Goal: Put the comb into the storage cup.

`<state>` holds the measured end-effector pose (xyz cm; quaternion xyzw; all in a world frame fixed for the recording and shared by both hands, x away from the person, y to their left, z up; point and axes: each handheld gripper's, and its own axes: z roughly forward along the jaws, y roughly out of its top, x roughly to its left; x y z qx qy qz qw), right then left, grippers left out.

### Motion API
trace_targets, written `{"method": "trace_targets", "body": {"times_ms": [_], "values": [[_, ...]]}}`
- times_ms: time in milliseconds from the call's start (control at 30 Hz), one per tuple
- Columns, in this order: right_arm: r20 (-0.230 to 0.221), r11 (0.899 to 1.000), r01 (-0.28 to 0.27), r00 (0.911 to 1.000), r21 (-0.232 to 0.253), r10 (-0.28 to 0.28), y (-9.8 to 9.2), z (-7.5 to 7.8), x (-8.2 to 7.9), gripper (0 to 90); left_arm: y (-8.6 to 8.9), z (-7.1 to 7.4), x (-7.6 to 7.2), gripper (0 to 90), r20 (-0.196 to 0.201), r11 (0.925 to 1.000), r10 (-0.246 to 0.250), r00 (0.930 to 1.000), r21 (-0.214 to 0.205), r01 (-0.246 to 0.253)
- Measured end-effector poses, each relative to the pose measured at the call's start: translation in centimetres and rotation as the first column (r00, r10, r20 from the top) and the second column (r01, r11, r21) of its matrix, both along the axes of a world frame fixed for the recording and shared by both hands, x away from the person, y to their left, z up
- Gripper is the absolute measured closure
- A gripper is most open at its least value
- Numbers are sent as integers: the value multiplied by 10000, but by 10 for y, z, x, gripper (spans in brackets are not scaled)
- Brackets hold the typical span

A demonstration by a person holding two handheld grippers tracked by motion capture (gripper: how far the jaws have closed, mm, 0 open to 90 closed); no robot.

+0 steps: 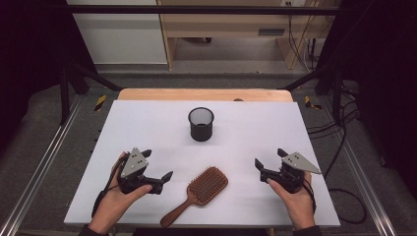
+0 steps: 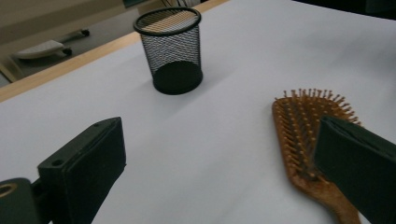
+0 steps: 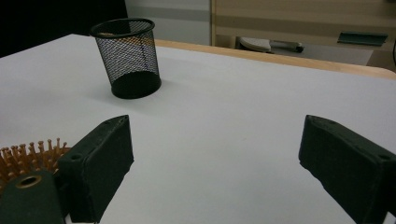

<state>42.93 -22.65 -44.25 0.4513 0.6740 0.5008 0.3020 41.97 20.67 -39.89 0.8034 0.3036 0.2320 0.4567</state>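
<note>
Hairbrush (image 1: 201,189) lies bristles-up on the white desk (image 1: 255,147), between both open, empty claws; high view shows its handle end. Mesh cup (image 1: 201,124) stands farther back. Left claw (image 1: 158,166) sits just beside the brush; right claw (image 1: 269,163) near.

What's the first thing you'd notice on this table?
A wooden hairbrush lies bristles up near the front edge of the white table, between the open left gripper and open right gripper. Farther back, near the middle, a black mesh cup stands upright.
</note>
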Motion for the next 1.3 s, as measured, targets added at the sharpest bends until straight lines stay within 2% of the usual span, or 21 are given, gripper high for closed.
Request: {"method": "trace_targets", "body": {"times_ms": [367,567,767,1000,1167,1300], "values": [[144,9997,157,9998,-213,-153,0,0,-1,97,-21,3,-3,28,-704,9958,-493,9963,730,545],[158,9995,183,9997,-258,-179,0,0,-1,95,-27,2,-3,30,-887,9911,-612,9942,1127,710],[96,9994,149,9998,-308,-146,1,-1,-1,84,-29,0,-2,32,-1109,9909,-565,9922,1154,693],[39,9992,111,9999,-377,-109,2,-2,-1,83,-32,0,-3,32,-1425,9874,-553,9883,1389,753],[58,9992,135,9999,-369,-133,2,-2,-1,84,-36,-3,-4,32,-1932,9825,-593,9794,1624,915],[33,9993,140,9999,-361,-139,2,-2,-1,84,-40,-6,-4,40,-2492,9752,-601,9666,1921,1102]]}}
